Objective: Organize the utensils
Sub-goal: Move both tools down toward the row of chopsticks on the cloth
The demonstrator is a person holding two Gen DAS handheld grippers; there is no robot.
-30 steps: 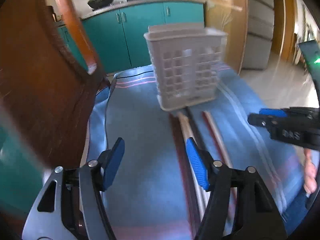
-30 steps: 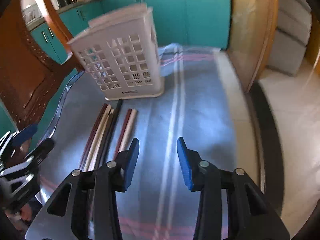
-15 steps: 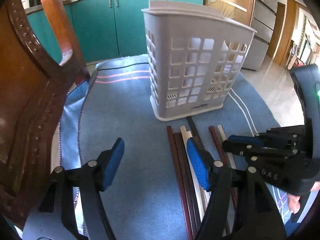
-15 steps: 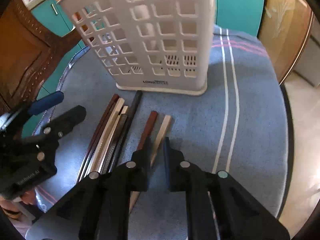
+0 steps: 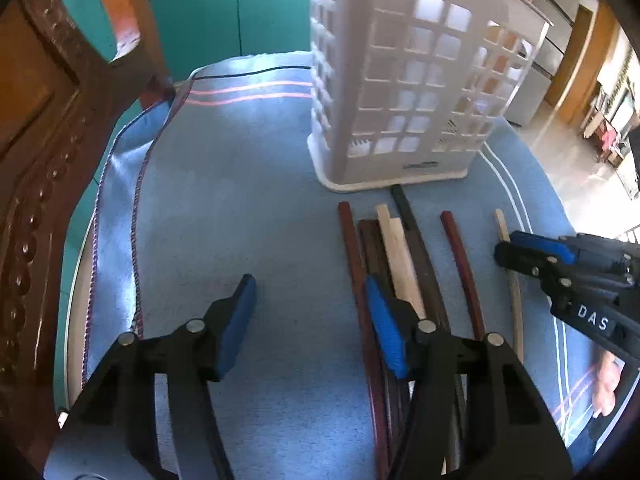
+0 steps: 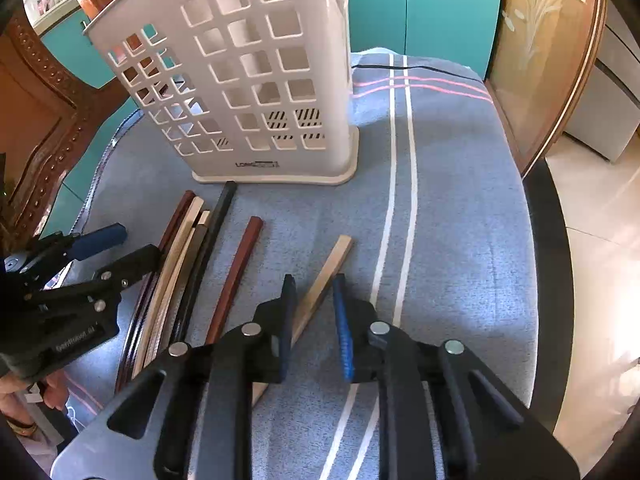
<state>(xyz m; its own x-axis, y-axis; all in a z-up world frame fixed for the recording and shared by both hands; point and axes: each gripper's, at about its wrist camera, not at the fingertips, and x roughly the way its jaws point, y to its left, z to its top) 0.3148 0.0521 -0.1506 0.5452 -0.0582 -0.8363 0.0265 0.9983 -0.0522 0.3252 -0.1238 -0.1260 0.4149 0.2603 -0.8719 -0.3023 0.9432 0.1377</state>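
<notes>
From the left wrist view, the left gripper [image 5: 308, 320] is seen with its jaws well apart and nothing between them, though they have just been closing a little. The bundle of chopsticks [image 5: 394, 256] lies on the blue cloth [image 5: 224, 208] just to the right of the gap, under the right-hand pad, its long axis running away from the camera toward the white basket [image 5: 404, 92]. A single pale chopstick [image 5: 514, 280] is seen further right, with the right gripper [image 5: 520, 248] at it.

From the right wrist view, the right gripper [image 6: 312, 320] is seen with its jaws narrowly parted, having just been opening slightly; the pale chopstick [image 6: 324, 284] passes between them, slanted up and to the right, and no pad is seen pressing on it. The red chopstick [image 6: 238, 276] lies just to its left, the bundle beyond, nearer the left gripper [image 6: 116, 248]. The right hand is judged better placed for the pale stick
</notes>
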